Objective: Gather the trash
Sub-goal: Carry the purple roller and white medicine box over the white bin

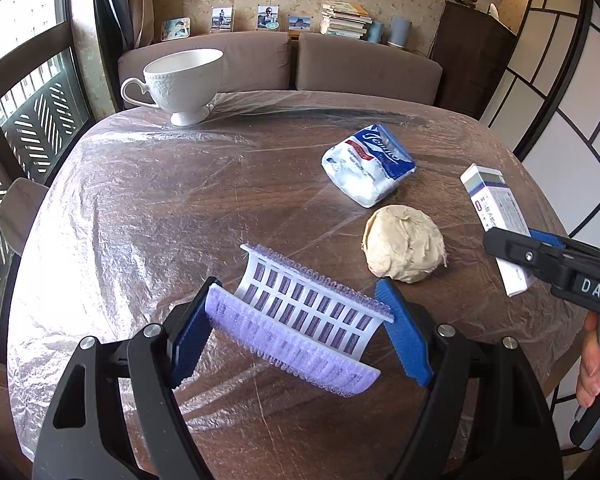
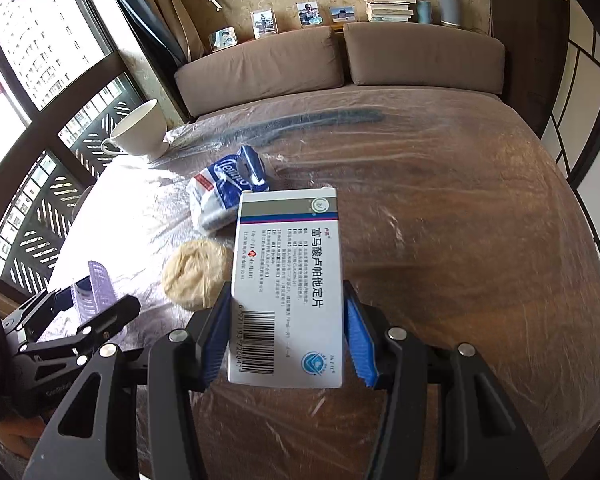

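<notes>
My left gripper (image 1: 300, 332) is shut on a purple and white plastic comb-like piece (image 1: 300, 312), held across its blue fingers above the table. It also shows in the right wrist view (image 2: 94, 290). My right gripper (image 2: 286, 336) is shut on a white medicine box (image 2: 288, 288) with a barcode; the box also shows in the left wrist view (image 1: 496, 224). A crumpled beige paper ball (image 1: 404, 248) and a blue and white tissue pack (image 1: 368, 170) lie on the table, also in the right wrist view: ball (image 2: 194, 274), pack (image 2: 224, 192).
A round wooden table (image 1: 180, 220) is covered in clear plastic film. A white teacup (image 1: 184, 84) stands at its far left edge. A brown sofa (image 1: 340, 68) is behind the table. A window is at left, a screen at right.
</notes>
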